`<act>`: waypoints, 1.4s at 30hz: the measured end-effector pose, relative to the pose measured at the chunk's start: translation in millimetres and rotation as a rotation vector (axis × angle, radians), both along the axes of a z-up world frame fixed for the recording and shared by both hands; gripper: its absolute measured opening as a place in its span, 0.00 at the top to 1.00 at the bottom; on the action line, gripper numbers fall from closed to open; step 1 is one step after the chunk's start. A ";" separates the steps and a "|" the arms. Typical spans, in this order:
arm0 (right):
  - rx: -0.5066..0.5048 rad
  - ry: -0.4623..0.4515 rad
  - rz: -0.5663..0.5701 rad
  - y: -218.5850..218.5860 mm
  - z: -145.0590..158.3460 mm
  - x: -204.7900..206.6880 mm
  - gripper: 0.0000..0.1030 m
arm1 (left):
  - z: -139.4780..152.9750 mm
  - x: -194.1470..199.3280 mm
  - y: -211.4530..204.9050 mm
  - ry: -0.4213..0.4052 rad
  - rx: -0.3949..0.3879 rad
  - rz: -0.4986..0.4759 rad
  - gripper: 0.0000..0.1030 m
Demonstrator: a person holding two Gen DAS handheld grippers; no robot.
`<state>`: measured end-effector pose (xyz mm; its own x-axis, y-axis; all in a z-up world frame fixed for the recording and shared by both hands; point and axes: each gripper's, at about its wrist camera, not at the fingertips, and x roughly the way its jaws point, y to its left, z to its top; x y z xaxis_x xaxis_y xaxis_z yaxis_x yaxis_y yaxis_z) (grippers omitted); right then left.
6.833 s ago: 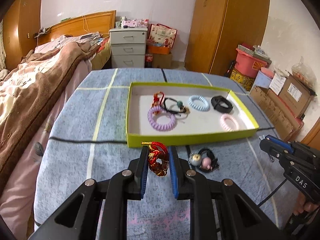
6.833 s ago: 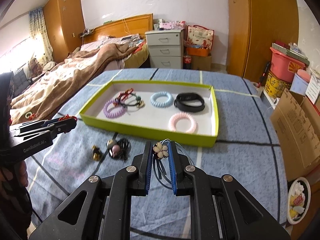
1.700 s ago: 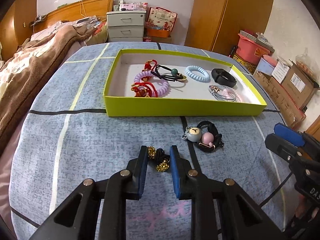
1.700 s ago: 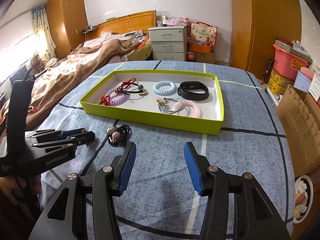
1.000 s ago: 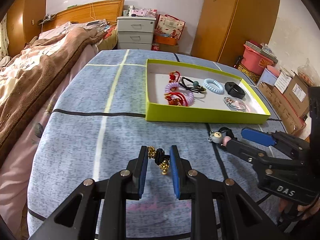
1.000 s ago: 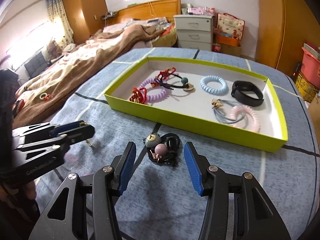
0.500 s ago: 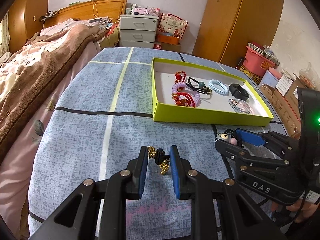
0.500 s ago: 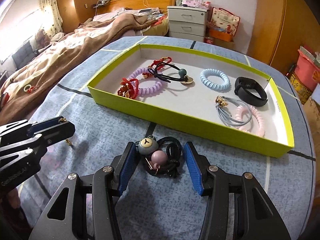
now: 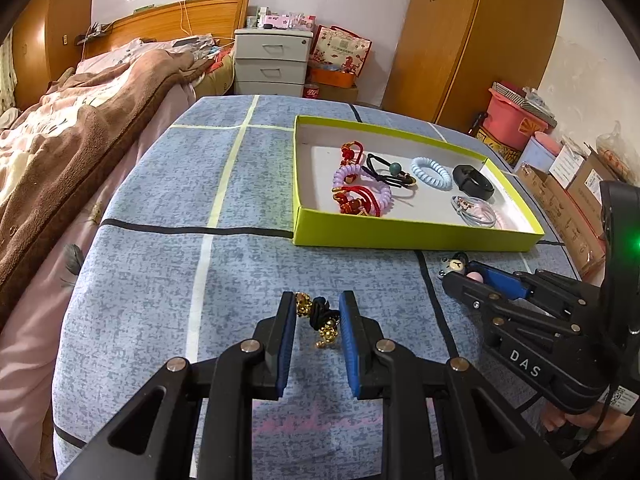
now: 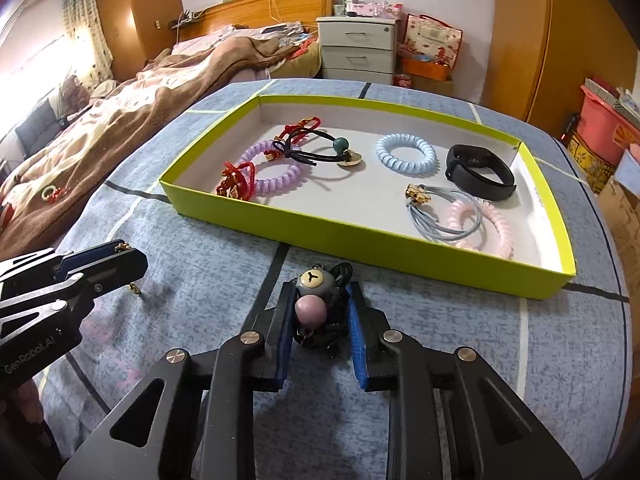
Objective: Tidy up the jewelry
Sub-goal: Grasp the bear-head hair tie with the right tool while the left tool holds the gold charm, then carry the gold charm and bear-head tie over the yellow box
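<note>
My left gripper [image 9: 316,312] is shut on a black hair tie with gold beads [image 9: 320,317], held just above the blue tablecloth; it shows at the left of the right wrist view [image 10: 120,258]. My right gripper [image 10: 318,300] has closed on a black hair tie with a grey bear and a pink ball [image 10: 316,298]; it appears at the right of the left wrist view [image 9: 460,276]. The yellow-green tray [image 10: 360,236] holds purple, blue and pink coil ties, red cords, a black band and a grey tie.
The tray [image 9: 400,236] lies on the far right part of the blue-clothed table. A bed with a brown blanket [image 9: 60,136] runs along the left. Cardboard boxes [image 9: 580,184] and a pink bin stand at the right. A white drawer unit [image 10: 356,50] stands behind.
My right gripper moved down onto the bear hair tie and closed on it. My left gripper kept its hold on the gold-bead tie and shifted slightly left.
</note>
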<state>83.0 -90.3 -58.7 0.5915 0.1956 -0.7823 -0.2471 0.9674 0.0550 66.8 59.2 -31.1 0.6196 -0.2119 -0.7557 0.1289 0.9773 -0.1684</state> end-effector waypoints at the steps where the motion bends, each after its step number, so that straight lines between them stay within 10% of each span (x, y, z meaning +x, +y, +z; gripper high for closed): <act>1: 0.005 0.000 -0.001 -1.0 0.1 -0.4 0.76 | 0.1 0.0 -0.5 0.000 0.000 0.000 0.78; 42: 0.131 -0.128 -0.088 -58.0 49.5 0.3 0.77 | 42.8 31.7 -34.7 -0.093 0.011 -0.076 0.78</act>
<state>83.3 -148.3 -9.2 0.7040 0.2336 -0.6706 -0.1746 0.9723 0.1554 98.5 24.5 11.7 0.6695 -0.2530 -0.6984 0.2168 0.9658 -0.1421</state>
